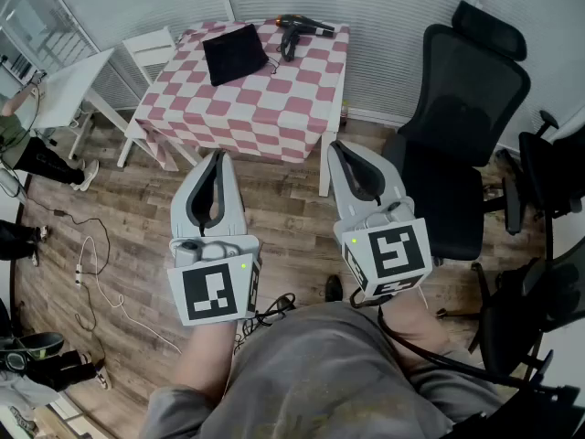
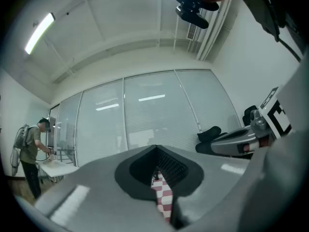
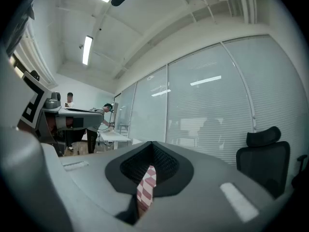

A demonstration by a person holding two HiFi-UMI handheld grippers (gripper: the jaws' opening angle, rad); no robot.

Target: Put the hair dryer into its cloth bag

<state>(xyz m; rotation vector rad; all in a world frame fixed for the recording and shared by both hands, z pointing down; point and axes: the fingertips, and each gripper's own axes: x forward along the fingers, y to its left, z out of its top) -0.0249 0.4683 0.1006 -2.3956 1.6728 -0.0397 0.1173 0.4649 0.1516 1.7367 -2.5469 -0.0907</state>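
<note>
The counter, under a pink and white checked cloth, stands in the upper middle of the head view. The black cloth bag lies flat on it, toward the far left part of the top. The hair dryer, dark with a spot of orange near one end, lies just beside the bag to the right, close to the counter's far edge. I cannot tell whether the two touch.

Both grippers are held out over the wooden floor in the lower middle of the frame, well apart from the counter and side by side. The left gripper has its jaws together: its own view shows only a thin slit between them, with a sliver of the checked cloth showing through and nothing gripped. The right gripper is pressed together the same way, empty, with the same narrow strip of checks seen through the gap.

A black office chair stands at the right of the frame, next to the counter. A white table sits at the upper left, and loose cables trail over the floor at the lower left.
</note>
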